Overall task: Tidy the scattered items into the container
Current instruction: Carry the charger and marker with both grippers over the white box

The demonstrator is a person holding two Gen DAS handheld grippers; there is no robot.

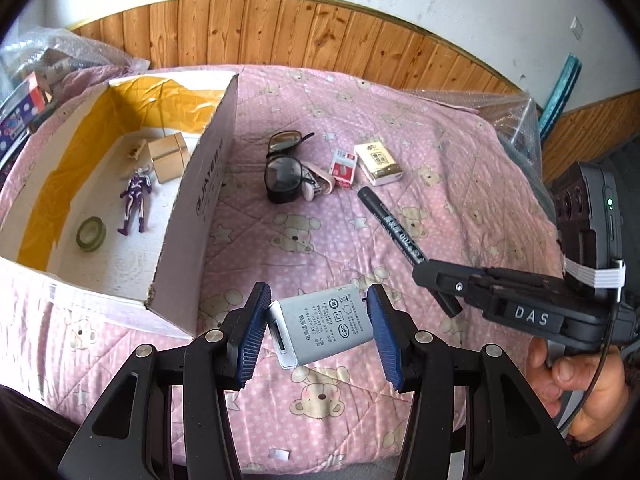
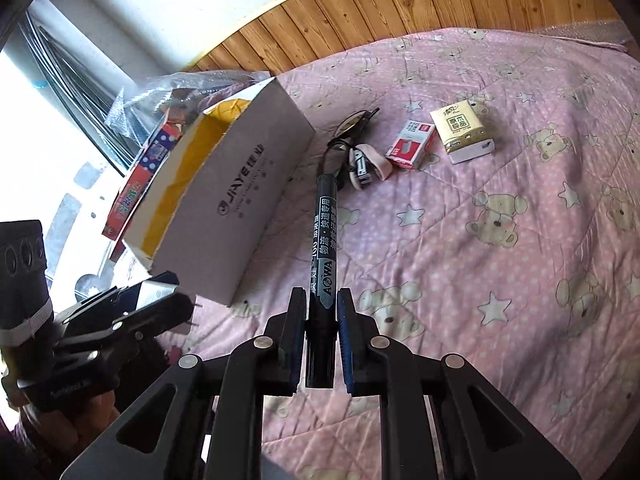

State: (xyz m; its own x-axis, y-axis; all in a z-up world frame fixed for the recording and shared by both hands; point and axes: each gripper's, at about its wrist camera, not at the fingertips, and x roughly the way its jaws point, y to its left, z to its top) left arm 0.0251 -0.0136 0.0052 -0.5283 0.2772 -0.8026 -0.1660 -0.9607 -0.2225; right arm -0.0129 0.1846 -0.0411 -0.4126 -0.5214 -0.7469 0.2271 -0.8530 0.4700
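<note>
Left tongs (image 1: pixel 316 330): clamped wide across a grey-white power adapter (image 1: pixel 320 326), pads on its two narrow ends, lifted clear of the pink bear-print bed quilt (image 1: pixel 460 184).
Right tongs (image 2: pixel 322 336): closed tight on a black marker pen (image 2: pixel 322 248), gripped near its rear end.
Marker axis: running straight ahead along the fingers, front end toward the glasses (image 2: pixel 352 126).
Container: open cardboard box (image 1: pixel 192 208) on the bed, holding a purple toy figure (image 1: pixel 136 200), a tape roll (image 1: pixel 91 234) and a small brown carton (image 1: pixel 168 156).
Key relation: box up and to the left of both tongs; left tongs nearer, just beside the box's near corner; right tongs farther, with the box's printed side wall between marker and opening.
Still on the bed: glasses, staple box (image 2: pixel 410 144), tissue pack (image 2: pixel 462 130), a small pink-strapped item (image 2: pixel 366 164), all well right of the box.
Likely next: carry over the wall, adapter first, then marker.
</note>
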